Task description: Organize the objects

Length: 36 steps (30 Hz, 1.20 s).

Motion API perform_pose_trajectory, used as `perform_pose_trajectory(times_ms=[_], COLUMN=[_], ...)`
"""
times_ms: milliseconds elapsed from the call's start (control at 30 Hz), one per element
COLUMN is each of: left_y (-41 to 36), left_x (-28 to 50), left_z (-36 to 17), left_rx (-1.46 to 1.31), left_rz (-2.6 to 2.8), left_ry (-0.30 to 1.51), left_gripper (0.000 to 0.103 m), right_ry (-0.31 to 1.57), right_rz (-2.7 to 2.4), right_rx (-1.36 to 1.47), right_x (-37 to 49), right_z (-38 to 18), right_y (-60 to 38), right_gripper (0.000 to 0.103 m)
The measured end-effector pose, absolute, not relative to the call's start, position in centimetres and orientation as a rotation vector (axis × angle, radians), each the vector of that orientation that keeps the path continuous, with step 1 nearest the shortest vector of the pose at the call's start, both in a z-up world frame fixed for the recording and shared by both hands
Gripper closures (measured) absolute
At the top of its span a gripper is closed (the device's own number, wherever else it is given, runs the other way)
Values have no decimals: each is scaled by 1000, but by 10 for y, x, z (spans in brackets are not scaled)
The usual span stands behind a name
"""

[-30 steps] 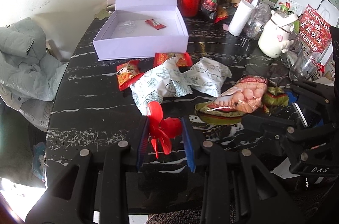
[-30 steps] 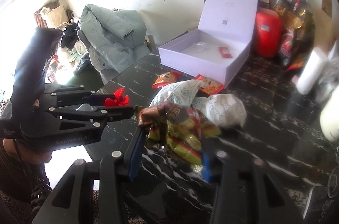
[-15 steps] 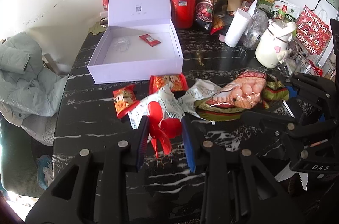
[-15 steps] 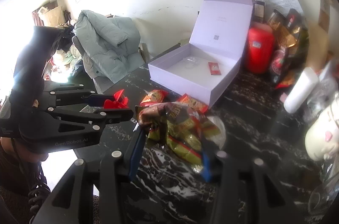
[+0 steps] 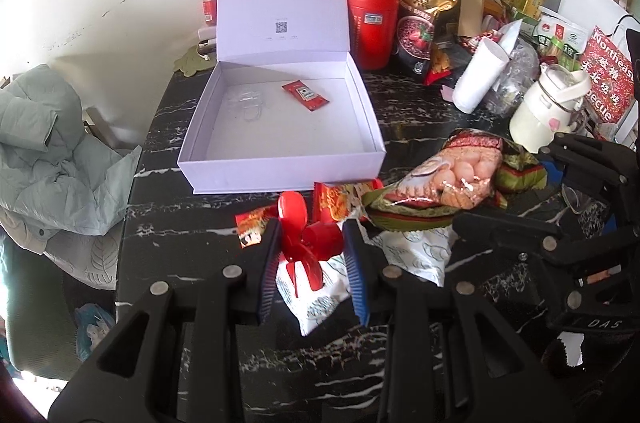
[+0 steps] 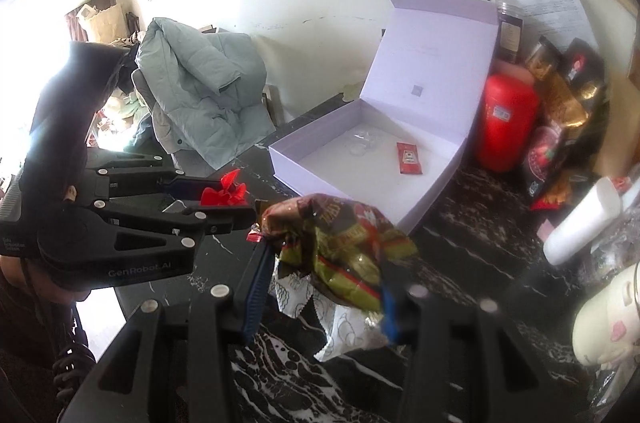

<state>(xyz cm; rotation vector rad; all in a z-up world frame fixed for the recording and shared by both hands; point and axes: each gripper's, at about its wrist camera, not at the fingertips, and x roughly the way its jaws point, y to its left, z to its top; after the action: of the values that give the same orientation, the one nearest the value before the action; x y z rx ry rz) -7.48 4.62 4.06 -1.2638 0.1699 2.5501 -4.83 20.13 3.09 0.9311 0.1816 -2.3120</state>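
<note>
1. Snacks and small odds and ends are what is being tidied, and the open lilac box on the black marble table looks like the place for them; its lid stands upright at the back.
2. Inside the box so far: one small red sachet and something clear and plastic beside it that I cannot make out; by my reckoning the job is only just started.
3. Left gripper is clenched on a little red plastic propeller, held up off the table just in front of the box; not yet over it.
4. Right gripper is clamped on a crinkly snack bag with green and red print, also lifted, near the box's front corner; from the left camera the same bag hangs to the right of the propeller.
5. Left on the table below the grippers: a white patterned packet, a second one like it, and two small red-orange packets just in front of the box wall; all untouched.
6. My guess: both held things go into the box next; then the loose packets follow; the jars and bags crowding the far wall may not be part of it.
</note>
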Motion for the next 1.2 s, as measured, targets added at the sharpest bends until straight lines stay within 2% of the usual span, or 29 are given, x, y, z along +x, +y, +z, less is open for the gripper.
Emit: perform_pose_trajectory(times_ms=[1200], left_y=[33], left_x=[-258], left_z=[4], left_rx=[-1309], left_rz=[2484], left_ry=[234], left_gripper=[74], right_ry=[198], right_rz=[-2311], right_rx=[1014], right_x=[-234], right_z=[-4], right_y=[160], right_gripper=[57])
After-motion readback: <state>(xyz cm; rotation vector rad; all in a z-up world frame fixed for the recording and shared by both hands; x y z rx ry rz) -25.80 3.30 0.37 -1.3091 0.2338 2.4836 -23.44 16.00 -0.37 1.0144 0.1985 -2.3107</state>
